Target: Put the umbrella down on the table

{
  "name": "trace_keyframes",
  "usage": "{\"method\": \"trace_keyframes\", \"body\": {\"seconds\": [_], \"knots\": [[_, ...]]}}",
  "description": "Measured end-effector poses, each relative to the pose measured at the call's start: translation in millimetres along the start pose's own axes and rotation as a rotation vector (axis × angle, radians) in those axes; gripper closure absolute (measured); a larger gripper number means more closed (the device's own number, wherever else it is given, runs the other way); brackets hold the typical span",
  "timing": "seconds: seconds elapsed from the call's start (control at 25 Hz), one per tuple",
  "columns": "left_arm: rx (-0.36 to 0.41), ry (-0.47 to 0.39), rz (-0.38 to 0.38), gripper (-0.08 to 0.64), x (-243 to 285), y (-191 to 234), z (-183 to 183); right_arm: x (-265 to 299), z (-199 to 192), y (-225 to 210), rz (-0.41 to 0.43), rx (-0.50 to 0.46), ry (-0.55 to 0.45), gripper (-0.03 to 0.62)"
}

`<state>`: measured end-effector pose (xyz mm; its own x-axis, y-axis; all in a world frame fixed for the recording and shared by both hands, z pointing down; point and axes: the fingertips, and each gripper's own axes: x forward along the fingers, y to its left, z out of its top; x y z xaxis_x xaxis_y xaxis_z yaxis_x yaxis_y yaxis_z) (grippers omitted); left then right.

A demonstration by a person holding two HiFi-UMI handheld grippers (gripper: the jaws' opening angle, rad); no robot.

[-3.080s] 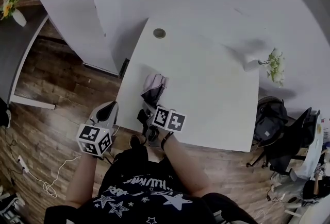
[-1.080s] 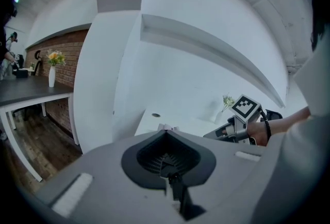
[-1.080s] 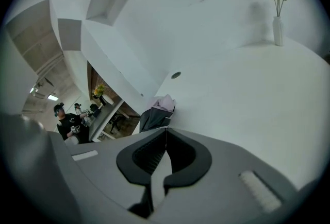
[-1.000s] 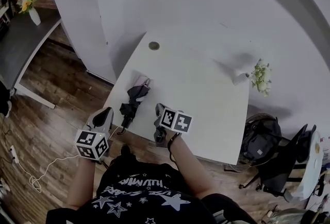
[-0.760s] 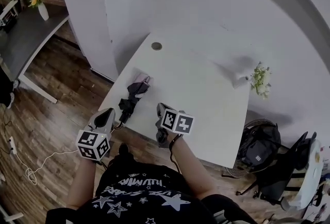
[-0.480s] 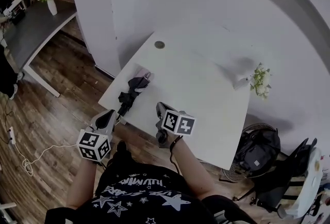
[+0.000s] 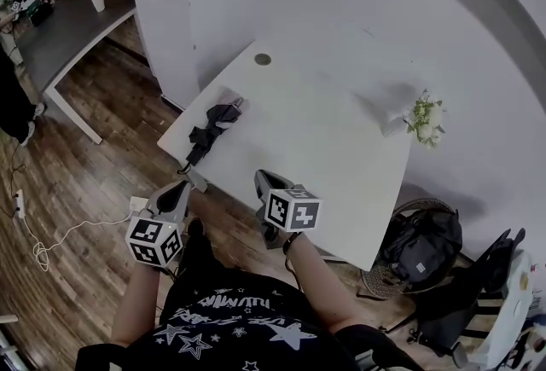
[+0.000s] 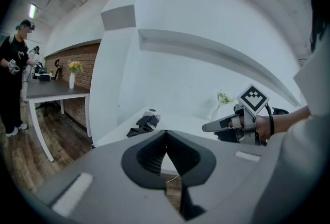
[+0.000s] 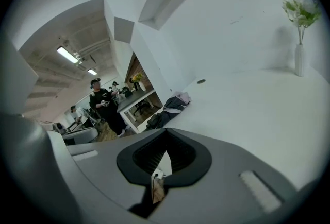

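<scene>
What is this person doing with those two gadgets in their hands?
A person stands at a white table with a two-jaw gripper in each hand. The task is to put an umbrella down, and the folded dark umbrella lies on the table near its left corner, handle end at the near edge. The left gripper and right gripper are both shut, held in front of the table, and neither touches the umbrella.

The umbrella (image 7: 212, 124) lies on the table (image 7: 316, 156) near its left edge — the vase (image 7: 395, 124) stands well apart, far right.
</scene>
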<state>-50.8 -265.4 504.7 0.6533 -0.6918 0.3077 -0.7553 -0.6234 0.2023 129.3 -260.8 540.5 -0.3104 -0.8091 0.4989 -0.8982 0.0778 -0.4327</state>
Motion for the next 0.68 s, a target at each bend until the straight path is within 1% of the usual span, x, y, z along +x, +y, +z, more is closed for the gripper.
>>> {"method": "trace_keyframes", "body": {"seconds": [0.08,0.28,0.4,0.52,0.68], "knots": [[-0.004,-0.001,0.007,0.557,-8.4,-9.8,-5.9,-9.2,-8.6,2.0,0.011,-0.026,0.006,0.58],[-0.019,-0.006,0.03,0.557,-28.2,-30.8,-21.8,-29.6,-29.8,4.1,0.029,-0.044,0.022,0.58],[-0.026,-0.012,0.039,0.557,-38.7,-42.3,-29.0,-39.6,-39.8,7.7,0.045,-0.071,0.027,0.58],[-0.031,-0.013,0.052,0.557,-48.2,-48.3,-35.3,-46.9,-48.2,10.4,0.054,-0.093,0.034,0.58],[-0.037,-0.012,0.07,0.557,-61.7,-49.2,-41.4,-55.5,-56.7,14.7,0.062,-0.097,0.036,0.58]]}}
